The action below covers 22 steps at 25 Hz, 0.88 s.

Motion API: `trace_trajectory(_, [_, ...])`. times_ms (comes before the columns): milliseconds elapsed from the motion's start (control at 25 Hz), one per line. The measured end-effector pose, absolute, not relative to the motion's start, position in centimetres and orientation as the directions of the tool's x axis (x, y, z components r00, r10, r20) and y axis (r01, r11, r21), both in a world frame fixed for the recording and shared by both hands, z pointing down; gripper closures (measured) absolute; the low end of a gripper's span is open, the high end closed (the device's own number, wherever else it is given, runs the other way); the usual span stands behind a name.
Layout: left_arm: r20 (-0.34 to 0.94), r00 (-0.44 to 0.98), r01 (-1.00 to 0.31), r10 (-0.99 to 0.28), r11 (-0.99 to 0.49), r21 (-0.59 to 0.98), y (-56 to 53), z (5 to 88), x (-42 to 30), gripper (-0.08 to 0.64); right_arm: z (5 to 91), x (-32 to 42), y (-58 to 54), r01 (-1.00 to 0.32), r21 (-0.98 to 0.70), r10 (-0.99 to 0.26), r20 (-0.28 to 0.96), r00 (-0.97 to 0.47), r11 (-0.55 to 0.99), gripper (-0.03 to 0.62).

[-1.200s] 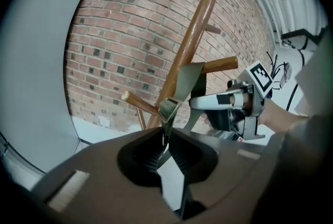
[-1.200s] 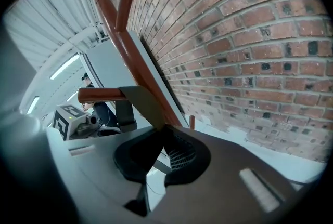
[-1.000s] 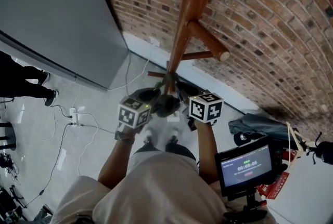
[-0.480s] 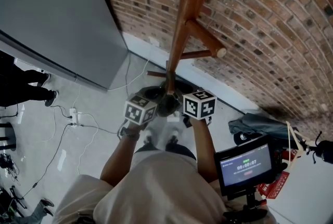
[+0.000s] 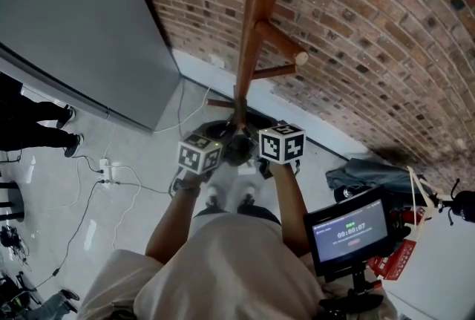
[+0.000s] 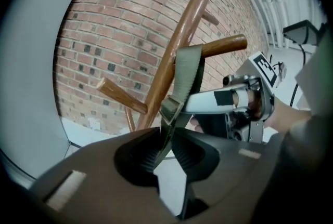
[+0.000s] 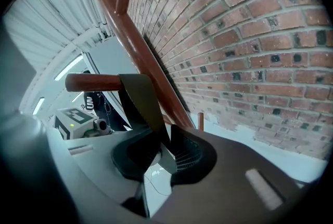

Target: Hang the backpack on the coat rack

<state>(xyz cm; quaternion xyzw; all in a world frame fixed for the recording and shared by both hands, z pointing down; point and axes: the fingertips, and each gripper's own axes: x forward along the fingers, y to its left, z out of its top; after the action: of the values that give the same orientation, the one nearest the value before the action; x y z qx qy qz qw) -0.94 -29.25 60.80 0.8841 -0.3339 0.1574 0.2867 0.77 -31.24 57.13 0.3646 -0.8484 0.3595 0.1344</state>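
1. Left gripper view only: olive strap (image 6: 188,72) draped over a peg (image 6: 226,45) at 1 o'clock, dropping between the jaws of the left gripper (image 6: 167,139). Other gripper's cube (image 6: 263,67) at 2 o'clock.
2. Right gripper view only: same strap over the peg at 10 o'clock, running down between the jaws of the right gripper (image 7: 165,140), with the rack (image 7: 140,46) slanting just behind.
3. Head view only: dark backpack (image 5: 237,149) low between the two cubes, at 12 o'clock from the person's body, close against the rack's pole. No jaws on show there.
4. Left jaws: just been opening, now standing apart, strap between them unpinched, floor showing through the gap. Right jaws: likewise just been opening, apart, strap loose between.
5. Both forearms stretched toward 12 o'clock, grippers side by side and tipped somewhat down, cubes uppermost.
6. Around, in the head view: brick wall (image 5: 371,21) from 12 to 3 o'clock behind the rack; grey panel (image 5: 67,21) at 10; cables (image 5: 111,174) at 8; screen (image 5: 349,228) at 4; cloth (image 5: 367,176) at 3; a bystander's legs (image 5: 37,125) at 9.
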Motion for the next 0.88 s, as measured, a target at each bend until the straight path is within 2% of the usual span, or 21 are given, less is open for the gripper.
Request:
trace_trajectory(40, [0.458,0.731,-0.678,-0.506,-0.612,0.407,-29.2,60.6,-0.9,0.487,57.0,0.7,-31.0,-0.707,-0.521,-0.517,0.484,-0.706,0.478,0.545])
trace_trajectory(200, [0.434,0.734,-0.677,-0.522,-0.61,0.412,-28.0,59.9,-1.3,0.435,55.8,0.4,-29.3,-0.685,-0.534,-0.502,0.467,-0.728,0.496,0.466])
trace_trajectory(320, [0.441,0.727,-0.684,-0.527,-0.612,0.397,-27.8,60.1,-1.5,0.402,55.6,0.8,-29.0,-0.694,-0.512,-0.507,0.474,-0.72,0.507,0.454])
trace_trajectory(600, [0.387,0.722,-0.691,-0.574,-0.627,0.36,-29.0,58.7,-2.9,0.402,55.0,2.5,-29.4,-0.709,-0.492,-0.524,0.478,-0.705,0.505,0.456])
trace_trajectory(760, [0.357,0.698,-0.715,-0.621,-0.626,0.311,-29.1,56.2,-4.1,0.445,52.1,3.7,-30.0,-0.751,-0.421,-0.594,0.459,-0.66,0.509,0.478])
trace_trajectory(840, [0.321,0.701,-0.713,-0.637,-0.622,0.323,-29.1,54.5,-4.4,0.549,50.3,4.5,-30.1,-0.766,-0.388,-0.632,0.434,-0.642,0.512,0.497])
trace_trajectory(880, [0.288,0.713,-0.7,-0.639,-0.626,0.343,-29.1,53.3,-4.4,0.56,49.2,4.9,-30.2,-0.771,-0.375,-0.65,0.415,-0.636,0.515,0.519])
